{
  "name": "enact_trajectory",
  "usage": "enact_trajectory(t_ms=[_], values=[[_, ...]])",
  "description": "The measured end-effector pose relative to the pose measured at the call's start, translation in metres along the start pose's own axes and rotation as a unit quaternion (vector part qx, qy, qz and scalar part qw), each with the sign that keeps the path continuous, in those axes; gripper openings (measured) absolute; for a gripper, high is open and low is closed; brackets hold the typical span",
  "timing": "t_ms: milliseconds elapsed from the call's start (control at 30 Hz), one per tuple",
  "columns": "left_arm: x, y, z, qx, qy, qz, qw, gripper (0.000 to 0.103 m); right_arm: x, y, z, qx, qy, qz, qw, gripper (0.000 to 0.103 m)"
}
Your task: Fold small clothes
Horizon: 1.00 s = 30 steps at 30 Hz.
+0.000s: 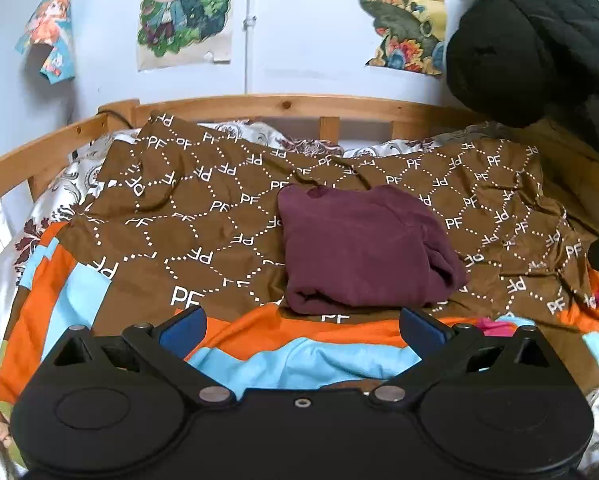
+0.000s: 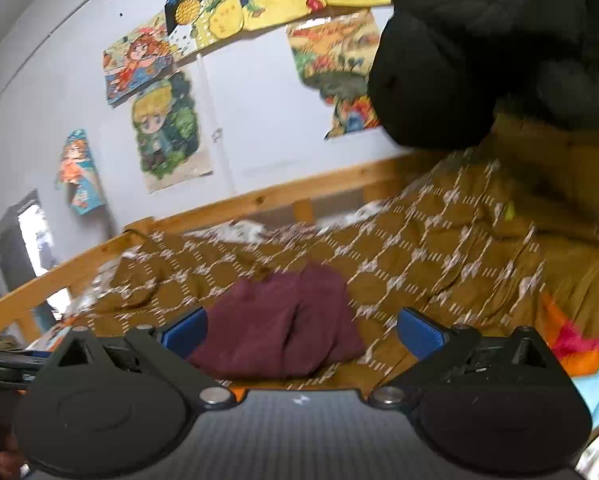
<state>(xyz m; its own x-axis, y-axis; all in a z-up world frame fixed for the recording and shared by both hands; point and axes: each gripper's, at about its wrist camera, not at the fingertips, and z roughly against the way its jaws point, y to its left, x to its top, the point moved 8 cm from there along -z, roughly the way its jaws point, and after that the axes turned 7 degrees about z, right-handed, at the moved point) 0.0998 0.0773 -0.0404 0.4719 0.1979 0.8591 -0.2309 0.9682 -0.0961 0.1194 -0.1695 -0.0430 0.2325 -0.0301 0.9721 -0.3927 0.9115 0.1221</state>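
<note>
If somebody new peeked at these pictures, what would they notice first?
Probably the folded maroon cloth garment lying in the middle of the brown bedspread printed with white PF letters, just ahead of the open left gripper. Next, the colourful cartoon posters on the white wall above the wooden bed rail, and the bulky black padded jacket hanging at the right.

- A pale wall [image 1: 307, 40] at the far side carries cartoon posters [image 1: 185, 8].
- A wooden bed rail [image 1: 283, 106] runs below it.
- A brown cover [image 1: 219, 216] lies over the bed.
- A dark coat [image 1: 539, 40] hangs far right.
- A bright window [image 2: 35, 236] shows at far left.
</note>
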Motion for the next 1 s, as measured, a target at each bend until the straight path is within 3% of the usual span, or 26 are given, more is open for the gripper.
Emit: enact_trajectory(t_ms=[133,333,733,1000], values=[[-0.018,-0.001,-0.014,-0.006,0.015,-0.003,0.9999,0.102,-0.018,0.001,-0.005,0.025,0.013,-0.011,1.0,0.103],[-0.031,-0.002,-0.042,-0.009,0.054,0.026,0.9982,0.102,-0.039,0.0,-0.022,-0.024,0.042,0.055,0.997,0.103],[-0.032,-0.004,-0.042,-0.003,0.032,0.005,0.9995,0.102,-0.041,-0.002,-0.019,-0.046,0.023,0.044,0.998,0.103],[-0.033,0.003,-0.04,0.004,0.036,0.02,0.9991,0.102,-0.041,-0.011,-0.02,-0.061,0.032,0.042,0.997,0.103]])
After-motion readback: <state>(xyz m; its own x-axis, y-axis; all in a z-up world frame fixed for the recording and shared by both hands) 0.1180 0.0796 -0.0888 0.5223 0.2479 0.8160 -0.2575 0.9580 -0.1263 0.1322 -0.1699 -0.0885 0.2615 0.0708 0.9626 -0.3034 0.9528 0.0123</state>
